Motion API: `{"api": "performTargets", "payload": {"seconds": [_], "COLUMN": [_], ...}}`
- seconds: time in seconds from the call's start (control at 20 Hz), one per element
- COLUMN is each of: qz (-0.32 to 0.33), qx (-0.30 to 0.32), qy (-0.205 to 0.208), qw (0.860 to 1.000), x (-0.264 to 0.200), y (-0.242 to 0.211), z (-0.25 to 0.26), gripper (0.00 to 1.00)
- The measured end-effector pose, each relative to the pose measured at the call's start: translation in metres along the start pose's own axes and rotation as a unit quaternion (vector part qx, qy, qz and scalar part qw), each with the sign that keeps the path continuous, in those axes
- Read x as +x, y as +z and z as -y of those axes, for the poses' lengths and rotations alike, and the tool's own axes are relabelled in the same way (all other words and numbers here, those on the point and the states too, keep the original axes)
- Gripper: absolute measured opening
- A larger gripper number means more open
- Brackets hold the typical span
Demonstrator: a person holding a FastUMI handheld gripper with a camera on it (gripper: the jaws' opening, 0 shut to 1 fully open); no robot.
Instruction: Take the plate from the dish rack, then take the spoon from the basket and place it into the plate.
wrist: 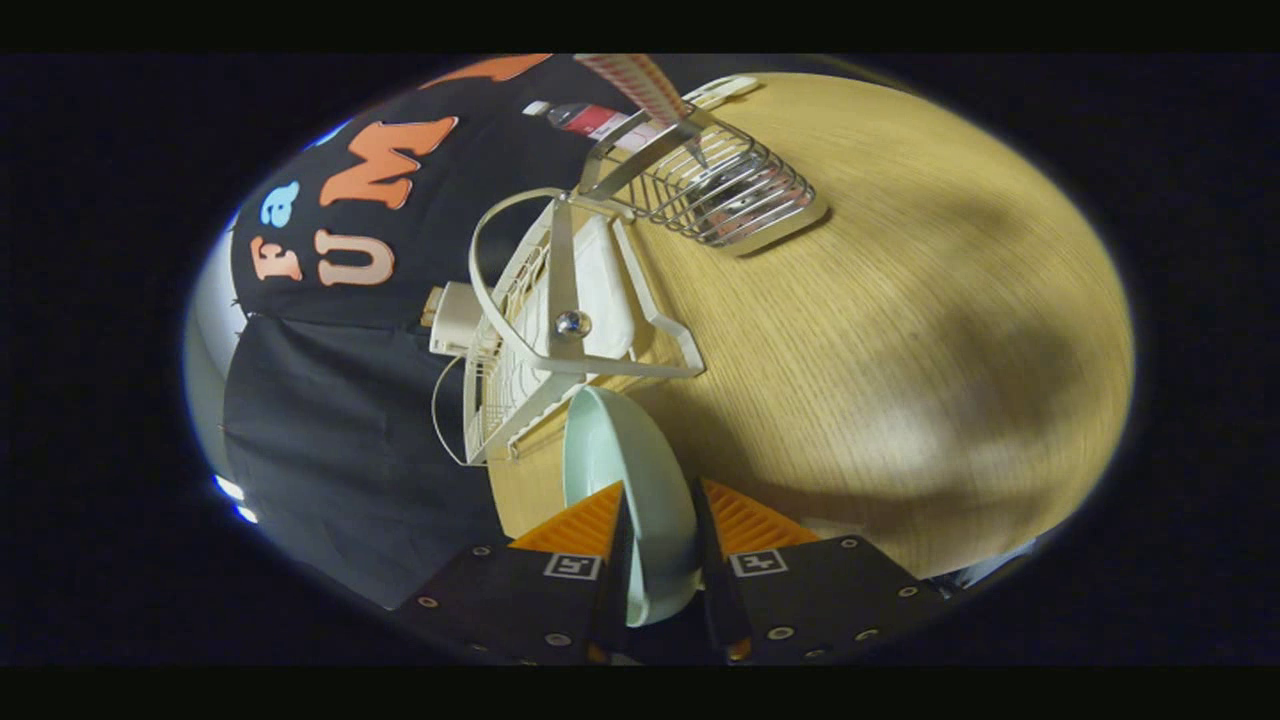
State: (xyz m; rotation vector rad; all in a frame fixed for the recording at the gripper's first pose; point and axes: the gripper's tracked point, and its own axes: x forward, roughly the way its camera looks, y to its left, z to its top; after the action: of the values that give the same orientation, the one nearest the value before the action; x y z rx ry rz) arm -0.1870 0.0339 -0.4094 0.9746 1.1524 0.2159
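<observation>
My gripper (660, 495) is shut on the rim of a pale green plate (625, 455), which stands on edge between the two fingers and is held clear of the wooden table (880, 330). The whole view is rolled strongly sideways. Just beyond the plate is the white dish rack (560, 320), with a round metal knob on its frame. Farther off, past the rack, a wire basket (725, 185) sits on the table with a spoon handle (690, 140) poking up inside it.
A bottle with a red label (585, 118) lies behind the basket against the black cloth wall. A small white box (455, 318) with a cable hangs at the rack's far side. Open wood surface stretches to the right of the rack and basket.
</observation>
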Motion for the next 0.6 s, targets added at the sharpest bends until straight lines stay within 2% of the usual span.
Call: {"api": "performTargets", "payload": {"seconds": [0.1,0.15,0.25,0.35,0.4,0.5,0.6], "qz": [0.027,0.036,0.052,0.079,0.095,0.138,0.197], "qx": [-0.013,-0.019,-0.015,-0.021,-0.036,-0.075,-0.113], "qy": [-0.012,-0.02,-0.014,-0.026,-0.038,-0.063,-0.076], "qw": [0.999,0.999,0.998,0.996,0.994,0.986,0.971], "x": [-0.007,-0.012,-0.021,-0.029,-0.034,-0.049,-0.063], "y": [0.013,0.02,0.033,0.051,0.06,0.083,0.114], "z": [0.005,0.008,0.006,0.01,0.012,0.014,0.008], "gripper": [0.44,0.46,0.57,0.66,0.75,0.82,0.85]}}
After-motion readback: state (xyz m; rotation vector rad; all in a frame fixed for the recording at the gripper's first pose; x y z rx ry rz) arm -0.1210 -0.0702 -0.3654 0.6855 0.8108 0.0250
